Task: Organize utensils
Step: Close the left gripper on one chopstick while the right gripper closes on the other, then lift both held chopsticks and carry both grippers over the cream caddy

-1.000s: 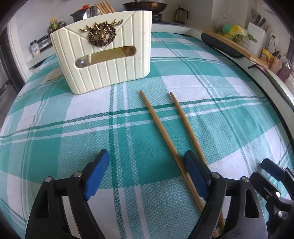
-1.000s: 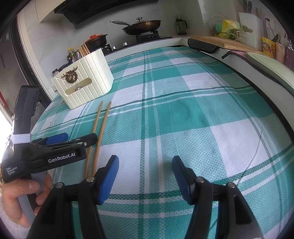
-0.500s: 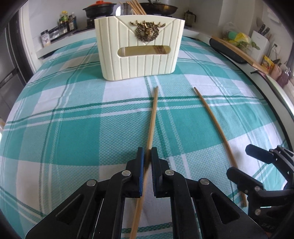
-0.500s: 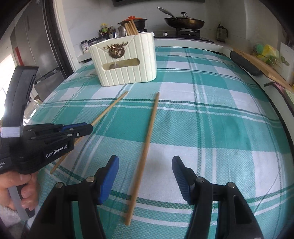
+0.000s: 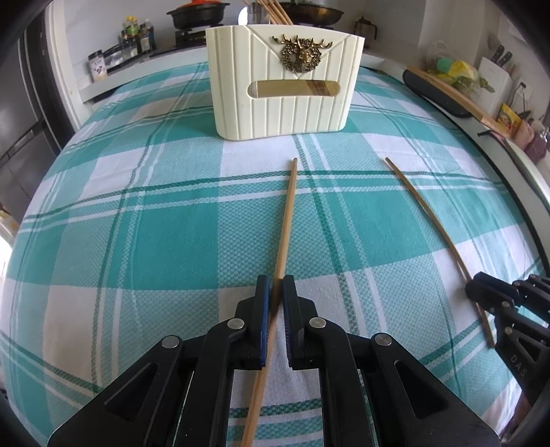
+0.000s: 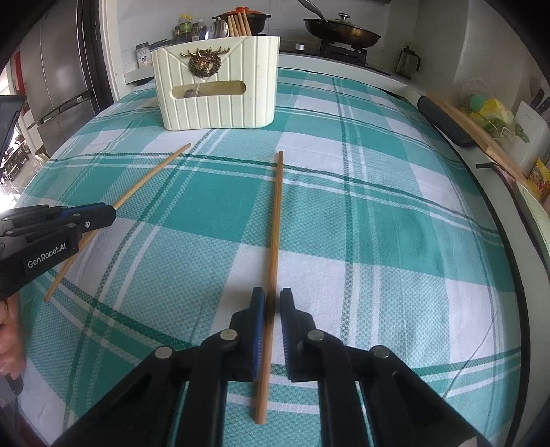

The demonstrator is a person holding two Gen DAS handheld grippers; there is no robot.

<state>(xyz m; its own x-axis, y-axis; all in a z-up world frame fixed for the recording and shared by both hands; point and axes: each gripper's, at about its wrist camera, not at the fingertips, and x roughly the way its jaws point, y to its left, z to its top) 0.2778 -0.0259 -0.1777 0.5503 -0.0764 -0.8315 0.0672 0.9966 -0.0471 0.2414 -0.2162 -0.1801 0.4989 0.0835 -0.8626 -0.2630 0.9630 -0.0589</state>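
Observation:
Two wooden chopsticks lie on the green-and-white checked tablecloth in front of a cream utensil holder (image 5: pixel 285 77) with a brass deer emblem; it also shows in the right wrist view (image 6: pixel 215 84). My left gripper (image 5: pixel 273 287) is shut on the left chopstick (image 5: pixel 287 220), which points toward the holder. My right gripper (image 6: pixel 271 301) is shut on the right chopstick (image 6: pixel 276 220). Each gripper shows in the other's view: the right gripper (image 5: pixel 481 292) on the right chopstick (image 5: pixel 426 209), the left gripper (image 6: pixel 99 215) on the left chopstick (image 6: pixel 151 175). More chopsticks (image 6: pixel 237 24) stand in the holder.
The tablecloth (image 5: pixel 172 240) covers the table. Behind the holder is a counter with a pot (image 6: pixel 247 17), a pan (image 6: pixel 343 32) and bottles (image 5: pixel 137 32). A cutting board (image 6: pixel 481 132) and knife block (image 5: pixel 495 79) stand along the right edge.
Both grippers were open a second ago. The left one closed on the left chopstick first; the right one then moved over the right chopstick and closed on it.

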